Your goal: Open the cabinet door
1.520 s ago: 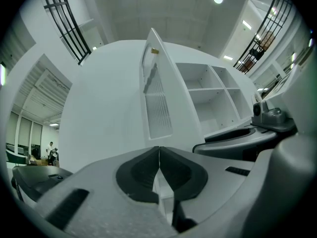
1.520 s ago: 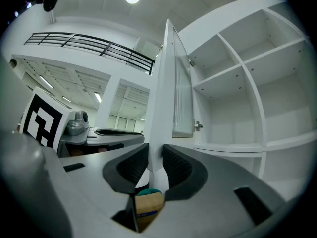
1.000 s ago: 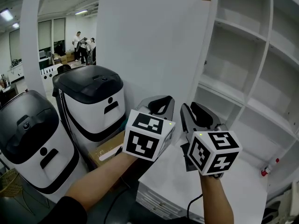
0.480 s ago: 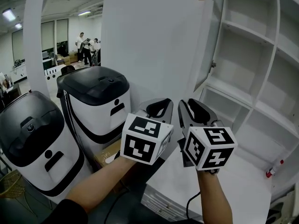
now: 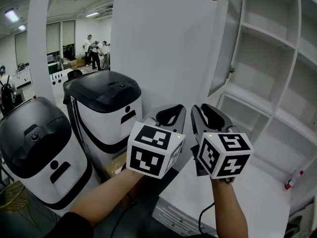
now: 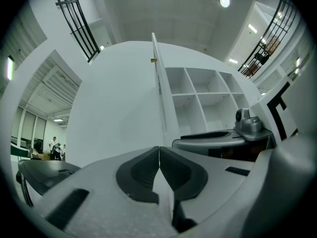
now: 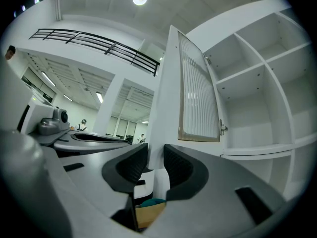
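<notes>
The cabinet [image 5: 277,58] is showing you bare white shelves, and the door [image 5: 163,48] is standing wide open on their left, so the job is looking all but done. The door is plain white outside and ribbed inside. Your left gripper [image 5: 171,114] is sitting pressed together, empty. Your right gripper [image 5: 203,114] is sitting spread, pinching nothing.

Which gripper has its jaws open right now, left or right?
The right gripper: its jaws stand apart with a clear gap, nothing pinched between them. The left gripper has its jaws closed tip to tip, empty.
</notes>
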The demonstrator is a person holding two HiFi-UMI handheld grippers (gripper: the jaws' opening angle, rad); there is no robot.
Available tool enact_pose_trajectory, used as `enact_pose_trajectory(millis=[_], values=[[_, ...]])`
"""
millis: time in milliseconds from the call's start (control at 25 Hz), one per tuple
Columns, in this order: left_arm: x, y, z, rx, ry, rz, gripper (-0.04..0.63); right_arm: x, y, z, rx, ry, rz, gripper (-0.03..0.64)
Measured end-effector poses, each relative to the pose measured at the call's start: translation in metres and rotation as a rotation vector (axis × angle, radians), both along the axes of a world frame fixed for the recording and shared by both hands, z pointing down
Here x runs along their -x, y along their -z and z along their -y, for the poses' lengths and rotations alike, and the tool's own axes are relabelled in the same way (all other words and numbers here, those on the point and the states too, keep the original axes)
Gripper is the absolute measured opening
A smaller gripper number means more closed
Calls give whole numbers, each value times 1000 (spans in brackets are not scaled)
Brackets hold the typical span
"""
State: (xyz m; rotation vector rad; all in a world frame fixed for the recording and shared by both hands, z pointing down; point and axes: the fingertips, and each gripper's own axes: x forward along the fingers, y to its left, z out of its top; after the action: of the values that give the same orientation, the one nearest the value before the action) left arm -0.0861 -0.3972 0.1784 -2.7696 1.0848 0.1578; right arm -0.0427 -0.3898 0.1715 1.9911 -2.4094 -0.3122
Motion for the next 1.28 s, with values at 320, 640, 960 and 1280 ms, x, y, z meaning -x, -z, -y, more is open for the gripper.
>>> enact_pose_trajectory(millis=[320,640,960,1280], values=[[-18,3,-15,-3,-33,-4,15,-9,2,-18,2,10,11,104],[-53,7,-37,6,-86,8,15,-45,4,-40,11,-47,16,77],[-105,1,-61,30,-141,27,15,-94,3,-70,27,-120,10,55],[-157,-6,-88,67,-190,39,14,-146,1,-107,52,-204,7,38]])
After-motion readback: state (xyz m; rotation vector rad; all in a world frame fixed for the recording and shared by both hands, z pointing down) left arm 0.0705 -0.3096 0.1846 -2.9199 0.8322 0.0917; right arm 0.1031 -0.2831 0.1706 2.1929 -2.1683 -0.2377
